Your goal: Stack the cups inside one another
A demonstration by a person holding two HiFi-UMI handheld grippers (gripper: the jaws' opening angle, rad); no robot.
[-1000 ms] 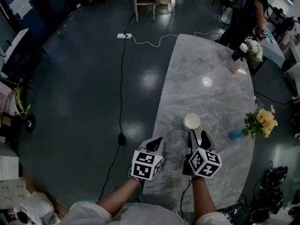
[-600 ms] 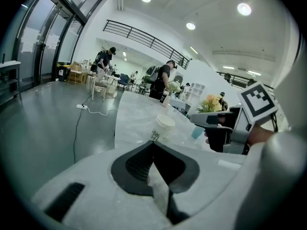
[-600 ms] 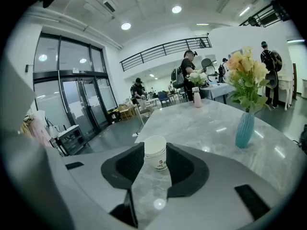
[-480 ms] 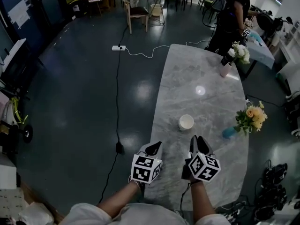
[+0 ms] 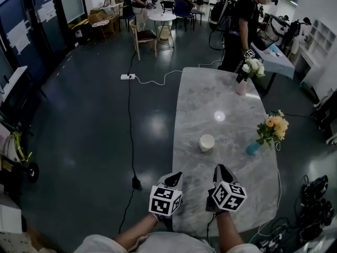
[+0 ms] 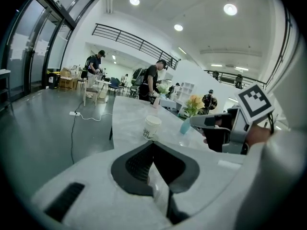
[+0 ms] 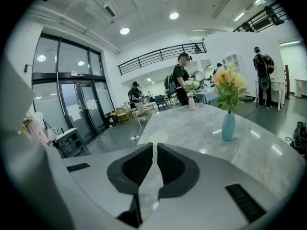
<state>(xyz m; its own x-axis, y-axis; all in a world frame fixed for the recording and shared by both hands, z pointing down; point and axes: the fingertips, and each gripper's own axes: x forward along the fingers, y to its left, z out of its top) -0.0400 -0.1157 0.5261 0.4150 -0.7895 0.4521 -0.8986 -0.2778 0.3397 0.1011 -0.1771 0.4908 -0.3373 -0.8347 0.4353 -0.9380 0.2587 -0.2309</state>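
A white paper cup (image 5: 206, 142) stands upright on the marble table (image 5: 226, 104), in front of both grippers and apart from them. My left gripper (image 5: 175, 176) hovers near the table's left edge, its jaws meeting at the tips with nothing in them. My right gripper (image 5: 221, 168) hovers beside it; its jaws have just been closing, only a thin slit remains and nothing is between them. In the left gripper view the cup (image 6: 151, 127) shows beyond the left gripper (image 6: 153, 143). In the right gripper view only the cup's rim (image 7: 158, 138) shows past the right gripper (image 7: 155, 145).
A blue vase (image 5: 253, 147) with yellow flowers (image 5: 273, 126) stands at the table's right edge. A pink vase (image 5: 241, 86) of white flowers is at the far end, where a person (image 5: 242, 25) stands. A cable (image 5: 129, 136) runs over the dark floor on the left.
Both grippers have drawn back from the cup and risen a little. The right jaws, wide apart a second ago, have closed. The head view has tilted up and shows more of the room.
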